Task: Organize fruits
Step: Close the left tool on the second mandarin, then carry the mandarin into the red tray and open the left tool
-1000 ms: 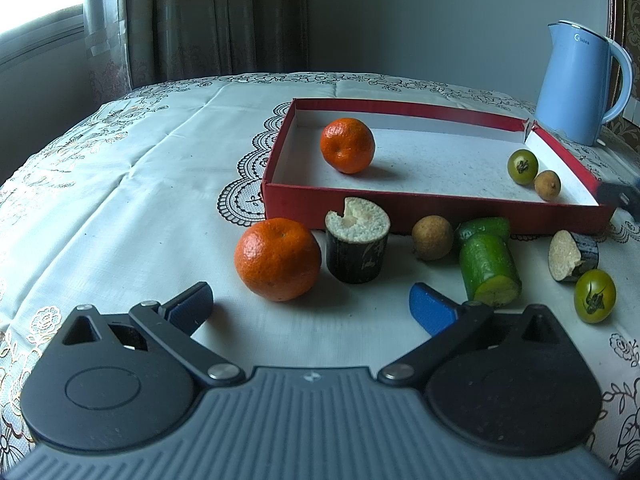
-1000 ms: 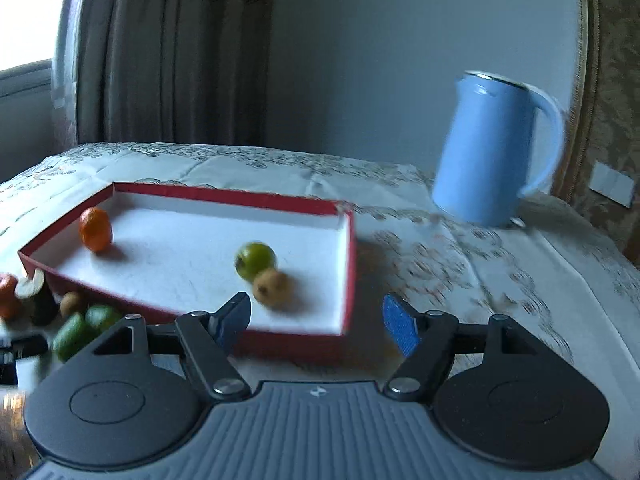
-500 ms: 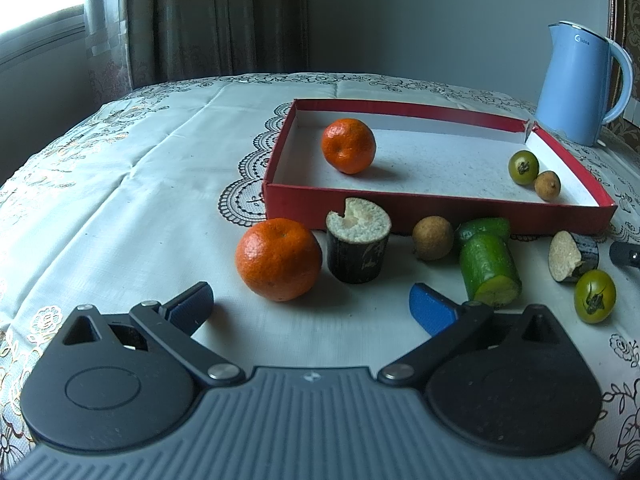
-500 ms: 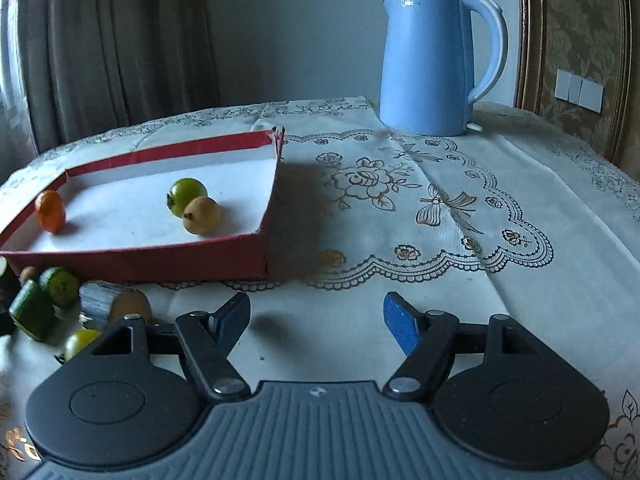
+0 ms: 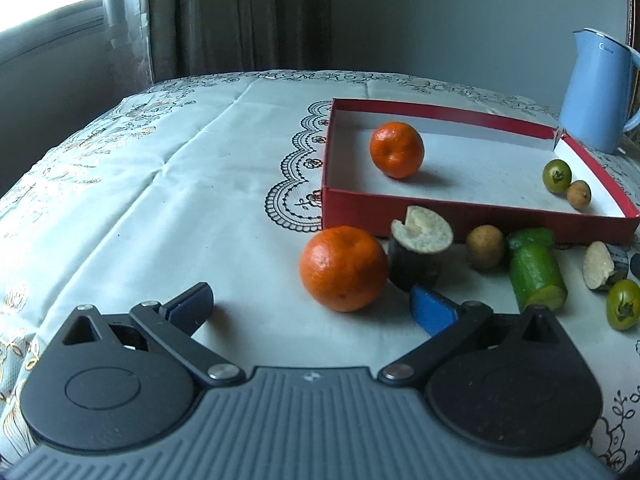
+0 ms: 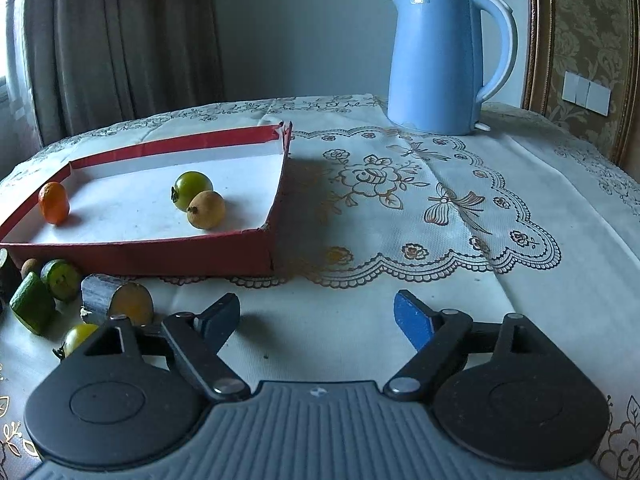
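Observation:
A red box (image 5: 460, 216) holds an orange (image 5: 396, 155), a green fruit (image 5: 557, 175) and a small brown fruit (image 5: 579, 195); the box (image 6: 160, 252) shows in the right wrist view too. In front of it lie a second orange (image 5: 343, 269), a dark cut stalk piece (image 5: 420, 252), a brown round fruit (image 5: 485, 247), a green cut piece (image 5: 538, 276), another cut piece (image 5: 600, 264) and a green fruit (image 5: 623, 309). My left gripper (image 5: 310, 306) is open, just before the second orange. My right gripper (image 6: 318, 320) is open and empty over bare cloth.
A blue kettle (image 6: 444, 60) stands behind the box at the back right. The table has a white embroidered cloth (image 5: 160, 200). Curtains hang behind the table. Loose fruit pieces (image 6: 60, 288) lie left of my right gripper.
My left gripper has swung left and closer, so the second orange now sits between its fingers' line. My right gripper has pulled back from the box and turned right.

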Action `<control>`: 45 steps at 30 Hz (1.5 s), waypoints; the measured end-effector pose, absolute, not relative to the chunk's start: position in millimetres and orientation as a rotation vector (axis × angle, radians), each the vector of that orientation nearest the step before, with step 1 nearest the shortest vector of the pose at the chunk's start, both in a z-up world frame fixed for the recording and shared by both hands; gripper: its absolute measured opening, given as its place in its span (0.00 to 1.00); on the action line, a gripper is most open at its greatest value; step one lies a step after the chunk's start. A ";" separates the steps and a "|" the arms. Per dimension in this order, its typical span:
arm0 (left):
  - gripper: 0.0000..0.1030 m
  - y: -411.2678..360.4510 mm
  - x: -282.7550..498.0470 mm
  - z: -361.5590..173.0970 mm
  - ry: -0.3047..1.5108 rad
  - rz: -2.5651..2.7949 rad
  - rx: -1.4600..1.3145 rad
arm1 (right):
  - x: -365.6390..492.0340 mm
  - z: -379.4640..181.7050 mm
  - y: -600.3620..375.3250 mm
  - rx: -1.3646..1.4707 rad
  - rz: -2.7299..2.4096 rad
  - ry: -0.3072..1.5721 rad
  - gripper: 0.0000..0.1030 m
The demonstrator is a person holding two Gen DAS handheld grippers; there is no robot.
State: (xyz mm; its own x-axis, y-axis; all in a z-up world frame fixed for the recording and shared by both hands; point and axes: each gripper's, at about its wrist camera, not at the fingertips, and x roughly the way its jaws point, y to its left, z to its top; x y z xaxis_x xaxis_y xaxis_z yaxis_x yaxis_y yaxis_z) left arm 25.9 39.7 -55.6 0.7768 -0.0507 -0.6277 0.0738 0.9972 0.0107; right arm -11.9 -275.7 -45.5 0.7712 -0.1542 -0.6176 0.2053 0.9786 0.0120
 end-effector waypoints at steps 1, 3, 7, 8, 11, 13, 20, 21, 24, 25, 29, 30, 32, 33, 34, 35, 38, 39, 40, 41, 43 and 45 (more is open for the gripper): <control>1.00 41.7 26.6 -55.4 0.676 -0.071 0.041 | -11.7 -45.7 -275.5 0.078 -0.195 0.663 0.82; 1.00 45.7 27.9 -54.8 0.672 -0.071 0.046 | -11.8 -45.9 -274.8 0.074 -0.196 0.665 0.83; 0.82 52.8 27.7 -53.1 0.651 -0.113 0.041 | -11.8 -46.0 -273.6 0.066 -0.196 0.668 0.83; 0.79 52.4 27.4 -52.8 0.642 -0.125 0.044 | -11.6 -46.1 -273.4 0.065 -0.196 0.668 0.83; 0.62 47.4 25.1 -52.5 0.625 -0.165 0.064 | -11.5 -46.2 -273.6 0.065 -0.196 0.668 0.83; 0.47 44.4 22.3 -51.6 0.606 -0.194 0.076 | -11.5 -46.2 -273.6 0.065 -0.196 0.668 0.83; 0.39 39.3 20.6 -52.0 0.591 -0.208 0.096 | -11.2 -46.3 -273.6 0.065 -0.196 0.668 0.84; 0.39 39.9 19.1 -51.6 0.589 -0.196 0.088 | -11.3 -46.3 -273.6 0.065 -0.196 0.668 0.84; 0.38 45.9 17.5 -46.4 0.579 -0.169 0.057 | -11.1 -46.4 -273.5 0.065 -0.196 0.669 0.84; 0.38 47.5 15.8 -41.8 0.570 -0.164 0.043 | -11.0 -46.4 -273.5 0.065 -0.197 0.669 0.84; 0.38 44.6 12.1 -21.4 0.507 -0.179 0.043 | -11.0 -46.5 -273.5 0.064 -0.197 0.669 0.84; 0.38 42.0 12.6 -17.6 0.496 -0.183 0.051 | -11.0 -46.5 -273.5 0.064 -0.196 0.669 0.84; 0.38 34.1 17.3 -11.7 0.483 -0.198 0.063 | -11.0 -46.5 -273.5 0.064 -0.196 0.669 0.84; 0.39 30.6 20.6 -9.9 0.483 -0.206 0.061 | -11.0 -46.6 -273.5 0.064 -0.196 0.669 0.84; 0.39 26.7 25.6 -8.3 0.487 -0.219 0.053 | -10.9 -46.6 -273.4 0.064 -0.196 0.669 0.84; 0.39 22.9 30.5 -7.4 0.491 -0.231 0.047 | -10.9 -46.6 -273.5 0.064 -0.196 0.669 0.84; 0.39 11.4 45.9 -6.5 0.504 -0.251 0.035 | -11.0 -46.7 -273.4 0.064 -0.196 0.669 0.84; 0.39 8.4 51.6 -7.2 0.517 -0.262 0.029 | -11.0 -46.6 -273.4 0.064 -0.196 0.669 0.84; 0.39 5.7 56.8 -8.5 0.531 -0.270 0.019 | -11.0 -46.6 -273.4 0.064 -0.196 0.669 0.84; 0.39 3.5 60.9 -9.7 0.545 -0.277 0.014 | -11.0 -46.7 -273.4 0.064 -0.196 0.669 0.84; 0.39 -1.4 70.5 -13.2 0.575 -0.287 0.007 | -11.0 -46.7 -273.4 0.063 -0.196 0.669 0.84; 0.39 -4.6 78.2 -16.3 0.600 -0.299 -0.002 | -11.0 -46.7 -273.3 0.063 -0.196 0.669 0.84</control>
State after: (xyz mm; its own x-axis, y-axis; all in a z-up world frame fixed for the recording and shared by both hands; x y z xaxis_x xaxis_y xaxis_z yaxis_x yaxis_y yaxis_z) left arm 78.2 -4.6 -16.3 0.7834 -0.2774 -0.5561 0.2760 0.9571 -0.0886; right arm -11.0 -273.3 -46.7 0.7668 -0.1605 -0.6215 0.2009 0.9796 -0.0051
